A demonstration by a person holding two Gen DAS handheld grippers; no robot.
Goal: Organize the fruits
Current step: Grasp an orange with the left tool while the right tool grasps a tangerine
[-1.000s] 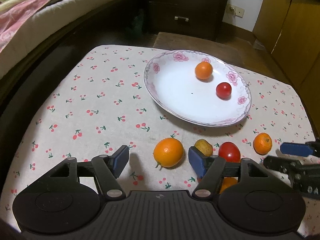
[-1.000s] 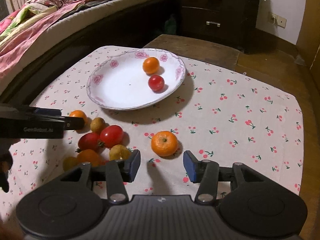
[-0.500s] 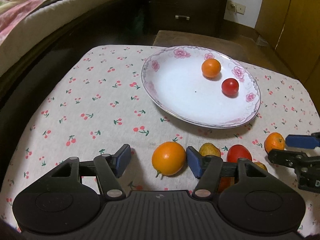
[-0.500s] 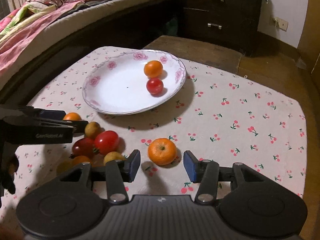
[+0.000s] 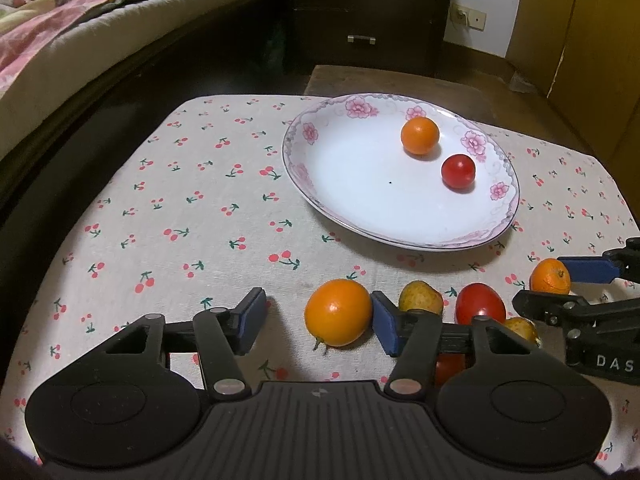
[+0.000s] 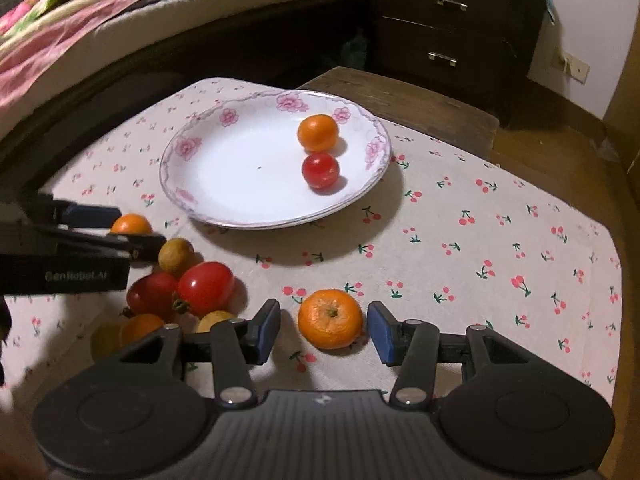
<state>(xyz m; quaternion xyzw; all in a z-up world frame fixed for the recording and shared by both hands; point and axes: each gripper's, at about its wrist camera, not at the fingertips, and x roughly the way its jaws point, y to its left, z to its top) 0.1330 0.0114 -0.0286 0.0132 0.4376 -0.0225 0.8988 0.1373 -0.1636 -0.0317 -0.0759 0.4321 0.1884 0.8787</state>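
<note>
Left gripper (image 5: 318, 320): jaws closing around an orange (image 5: 338, 312) on the cloth (image 5: 180, 208) — left pad clear. Right gripper (image 6: 323, 326): jaws apart, straddling a mandarin (image 6: 330, 319), untouched. Plate (image 6: 208, 168) holds two fruits.

A bedroom setting around a cloth-covered table

A cream tablecloth (image 5: 192, 208) printed with small red cherries is spread over the table. A bed (image 6: 132, 20) with pink floral and green bedding is seen along the left, its dark frame running beside the table. A dark wooden chest of drawers (image 6: 452, 28) with metal handles stands behind, a wall socket (image 5: 468, 18) is set low on the white wall, and a light wooden cabinet (image 5: 580, 40) is placed at the right.
</note>
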